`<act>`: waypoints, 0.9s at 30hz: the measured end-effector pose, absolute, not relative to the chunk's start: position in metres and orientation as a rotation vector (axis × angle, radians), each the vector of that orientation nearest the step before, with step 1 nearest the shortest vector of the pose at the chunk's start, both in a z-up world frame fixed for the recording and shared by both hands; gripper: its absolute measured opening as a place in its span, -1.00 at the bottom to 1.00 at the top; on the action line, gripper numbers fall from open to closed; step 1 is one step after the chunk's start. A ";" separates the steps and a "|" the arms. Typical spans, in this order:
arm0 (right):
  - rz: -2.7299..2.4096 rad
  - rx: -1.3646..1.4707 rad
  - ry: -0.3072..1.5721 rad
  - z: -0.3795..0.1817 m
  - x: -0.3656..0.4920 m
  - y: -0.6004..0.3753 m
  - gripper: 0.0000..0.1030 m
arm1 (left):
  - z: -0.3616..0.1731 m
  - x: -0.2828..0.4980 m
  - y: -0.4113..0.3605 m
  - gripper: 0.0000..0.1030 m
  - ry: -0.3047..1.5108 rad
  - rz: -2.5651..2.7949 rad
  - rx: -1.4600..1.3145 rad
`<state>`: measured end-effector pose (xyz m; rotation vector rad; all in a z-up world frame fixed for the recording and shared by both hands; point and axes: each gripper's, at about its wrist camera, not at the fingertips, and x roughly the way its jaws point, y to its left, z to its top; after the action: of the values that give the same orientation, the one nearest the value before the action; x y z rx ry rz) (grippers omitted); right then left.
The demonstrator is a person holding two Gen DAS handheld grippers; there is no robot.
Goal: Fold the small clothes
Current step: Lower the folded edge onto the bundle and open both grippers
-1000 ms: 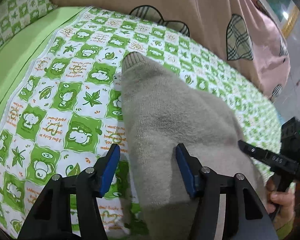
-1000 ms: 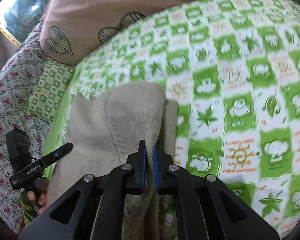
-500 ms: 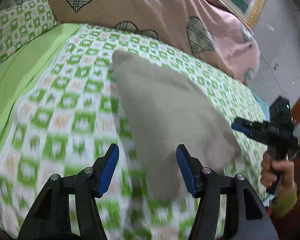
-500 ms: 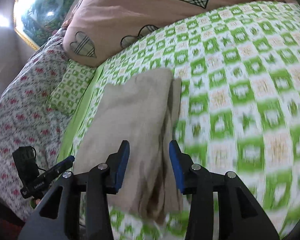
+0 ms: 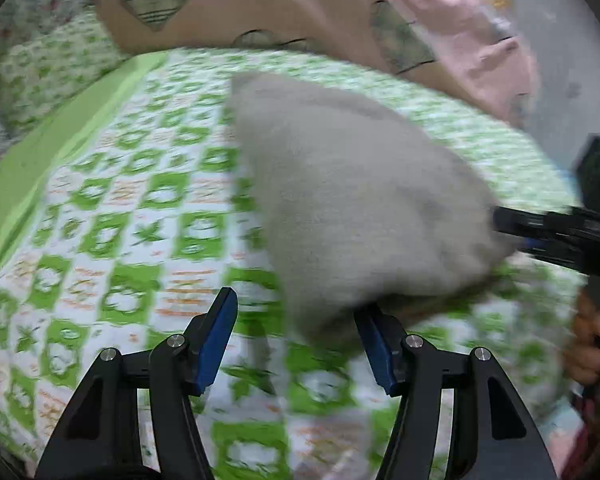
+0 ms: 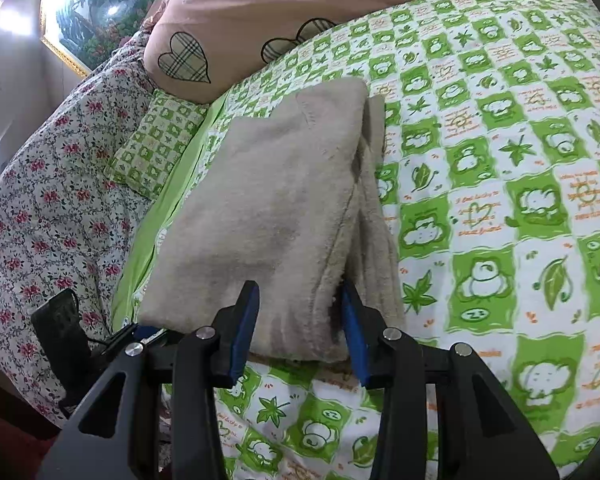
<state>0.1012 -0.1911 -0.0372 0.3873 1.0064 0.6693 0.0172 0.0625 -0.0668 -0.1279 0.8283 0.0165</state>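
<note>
A beige knit garment lies folded in layers on the green-and-white patterned bedspread. It also shows, blurred, in the left wrist view. My right gripper is open, its blue pads either side of the garment's near edge, not clamped on it. My left gripper is open and empty, just in front of the garment's near edge. The right gripper shows at the right of the left wrist view. The left gripper shows at the lower left of the right wrist view.
A pink quilt with plaid hearts is piled at the head of the bed. A green checked pillow and a floral sheet lie to the left. A framed painting hangs on the wall.
My right gripper has opened and let go of the garment, which now lies flat and folded. Both grippers have drawn back toward the near edge of the bed.
</note>
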 end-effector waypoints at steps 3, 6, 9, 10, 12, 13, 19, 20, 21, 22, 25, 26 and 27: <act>0.666 0.375 1.029 -0.044 0.106 -0.184 -0.83 | -0.069 0.022 0.071 -0.02 0.832 0.128 -0.191; 0.683 0.365 0.969 -0.022 0.104 -0.184 -0.89 | -0.058 0.015 0.074 -0.31 0.779 0.198 -0.205; 0.695 0.302 0.862 0.013 0.095 -0.187 -0.89 | -0.063 0.011 0.076 -0.36 0.799 0.224 -0.206; 0.693 0.280 0.860 0.016 0.095 -0.188 -0.89 | -0.065 0.011 0.076 -0.37 0.810 0.224 -0.211; 0.654 0.227 0.884 0.010 0.100 -0.190 -0.89 | -0.070 0.009 0.076 -0.37 0.828 0.215 -0.218; 0.630 0.203 0.913 0.001 0.102 -0.192 -0.89 | -0.069 0.009 0.075 -0.37 0.832 0.211 -0.217; 0.539 0.115 1.053 -0.056 0.110 -0.190 -0.90 | -0.077 0.012 0.080 -0.35 0.873 0.176 -0.260; 0.533 0.123 1.052 -0.055 0.111 -0.190 -0.90 | -0.077 0.012 0.081 -0.32 0.873 0.169 -0.264; 0.530 0.122 1.051 -0.053 0.111 -0.189 -0.89 | -0.077 0.012 0.083 -0.32 0.877 0.161 -0.265; 0.529 0.114 1.049 -0.052 0.111 -0.189 -0.88 | -0.077 0.011 0.084 -0.29 0.881 0.149 -0.271; 0.533 0.112 1.053 -0.048 0.110 -0.190 -0.72 | -0.076 0.005 0.090 -0.21 0.893 0.108 -0.282; 0.517 0.113 1.057 -0.047 0.110 -0.192 -0.61 | -0.075 0.002 0.092 -0.21 0.901 0.091 -0.287; 0.504 0.115 1.058 -0.046 0.110 -0.195 -0.42 | -0.074 -0.002 0.095 -0.21 0.909 0.075 -0.295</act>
<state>0.1096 -0.1949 -0.0455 0.1146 1.0577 0.5038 -0.0022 0.0952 -0.0741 -0.2950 0.9086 0.0746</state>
